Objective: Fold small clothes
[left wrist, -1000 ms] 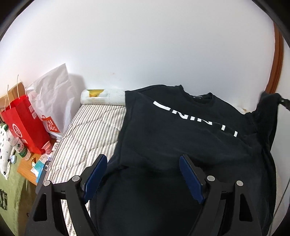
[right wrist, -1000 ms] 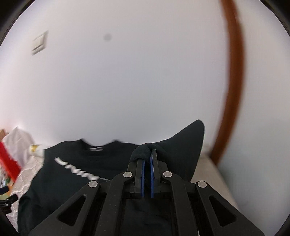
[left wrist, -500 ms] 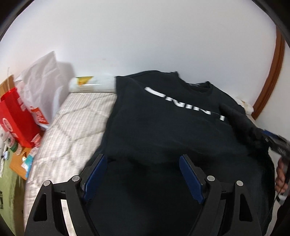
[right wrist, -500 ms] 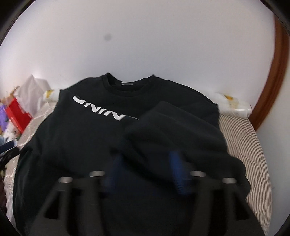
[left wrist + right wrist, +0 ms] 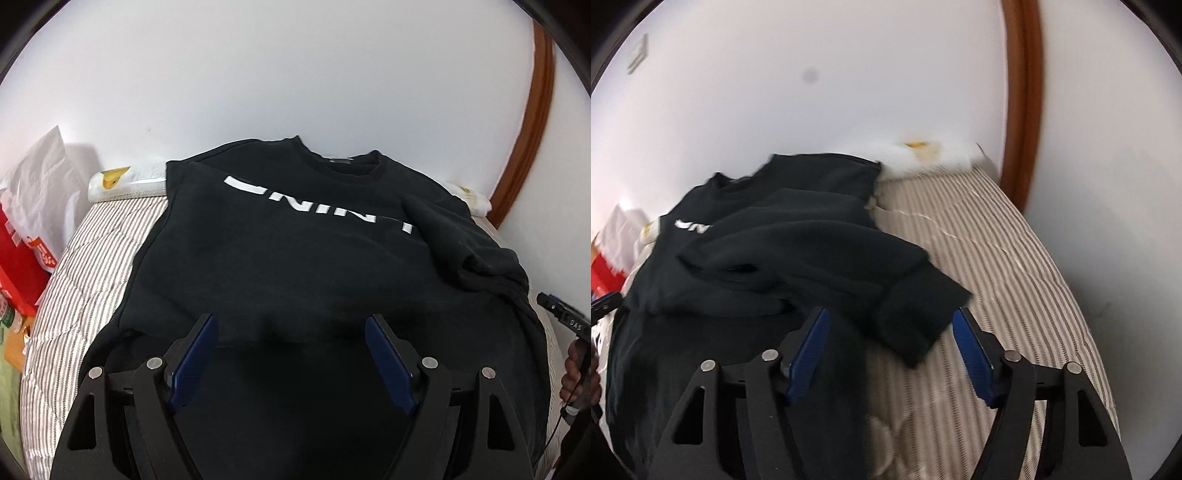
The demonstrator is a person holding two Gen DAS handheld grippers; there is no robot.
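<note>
A black sweatshirt [image 5: 280,254] with white lettering lies front up on a striped mattress [image 5: 92,266]. Its left side is folded inward. Its right sleeve [image 5: 465,243] lies folded over the chest. My left gripper [image 5: 291,325] is open and empty above the shirt's lower hem. In the right wrist view the sweatshirt [image 5: 768,243] spreads to the left, and the sleeve cuff [image 5: 919,317] lies between the open fingers of my right gripper [image 5: 888,317], which holds nothing. The right gripper also shows at the right edge of the left wrist view [image 5: 561,317].
A white wall stands behind the mattress [image 5: 997,258]. A brown door frame [image 5: 1021,103] rises at the right. A rolled white pad [image 5: 125,181] lies along the far mattress edge. A white plastic bag [image 5: 33,188] and a red paper bag [image 5: 18,266] stand left of the bed.
My right gripper carried the right sleeve over the chest, opened and let it go, then drew back to the right. The left gripper stayed open and shifted slightly.
</note>
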